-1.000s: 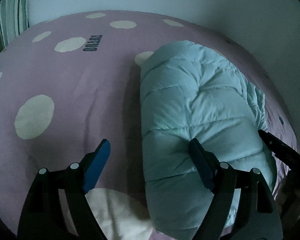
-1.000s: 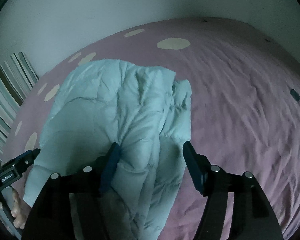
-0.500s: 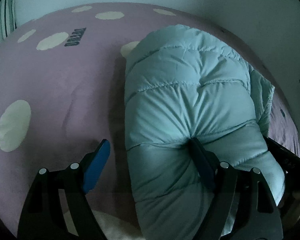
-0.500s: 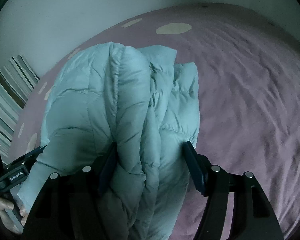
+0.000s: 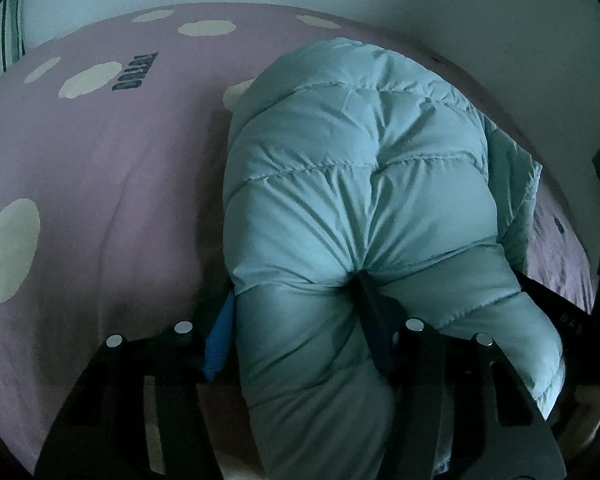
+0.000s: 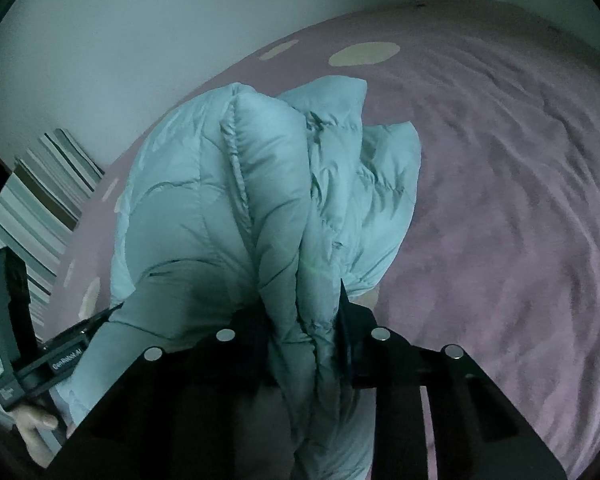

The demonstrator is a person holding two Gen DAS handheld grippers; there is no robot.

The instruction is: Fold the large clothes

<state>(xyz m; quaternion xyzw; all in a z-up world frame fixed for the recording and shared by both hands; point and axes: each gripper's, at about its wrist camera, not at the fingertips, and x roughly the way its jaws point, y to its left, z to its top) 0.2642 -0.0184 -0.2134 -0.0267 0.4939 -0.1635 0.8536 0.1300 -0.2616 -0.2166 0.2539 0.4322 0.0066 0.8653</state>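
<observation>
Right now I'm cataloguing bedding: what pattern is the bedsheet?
Lilac-pink bedsheet with large cream polka dots, clearest in the left wrist view.

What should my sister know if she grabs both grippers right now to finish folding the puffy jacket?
Left gripper: shut on the light blue puffer jacket, clamping a thick quilted fold.
Right gripper: shut on the same jacket, pinching bunched layers near an edge.
Where things are: the jacket's near end is lifted in both grippers; its far end looks to rest on the pink spotted bedspread.
Done: both grips look secure and the jacket is partly doubled over.
Left: probably carry the held end forward over the rest, lay it flat, release both grippers, then tidy the fold.
</observation>
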